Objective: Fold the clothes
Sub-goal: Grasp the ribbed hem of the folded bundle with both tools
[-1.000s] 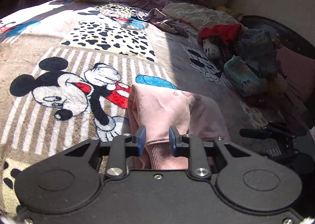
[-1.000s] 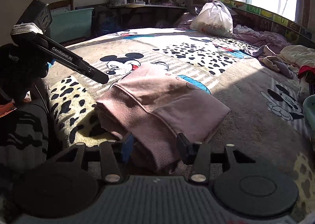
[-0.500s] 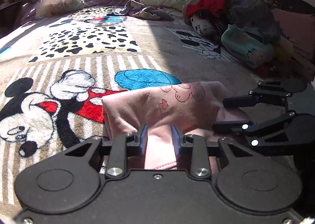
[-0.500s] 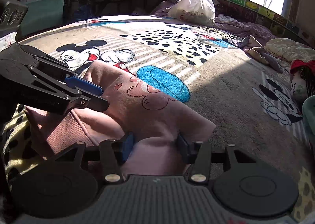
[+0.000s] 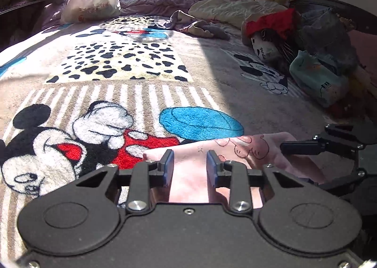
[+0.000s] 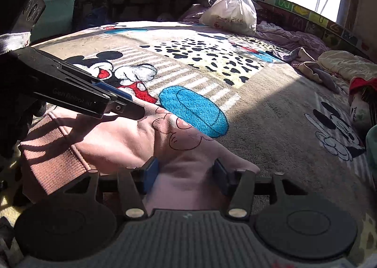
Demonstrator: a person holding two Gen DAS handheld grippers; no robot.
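Left wrist view: the left gripper (image 5: 190, 166) sits low in the centre of the frame, its blue-padded fingers (image 5: 169, 167) set on either side of a fold of the pink sweatshirt (image 5: 238, 150) and seemingly pinching it. The garment lies on the cartoon-mouse blanket (image 5: 132, 72), across the lower middle. At the right edge the right gripper (image 5: 286, 148) reaches in. In the right wrist view the right gripper's fingers (image 6: 150, 171) stand apart with a thick bunch of pink cloth between them; I cannot tell whether they squeeze it. A white plastic bag (image 6: 232, 12) sits at upper centre.
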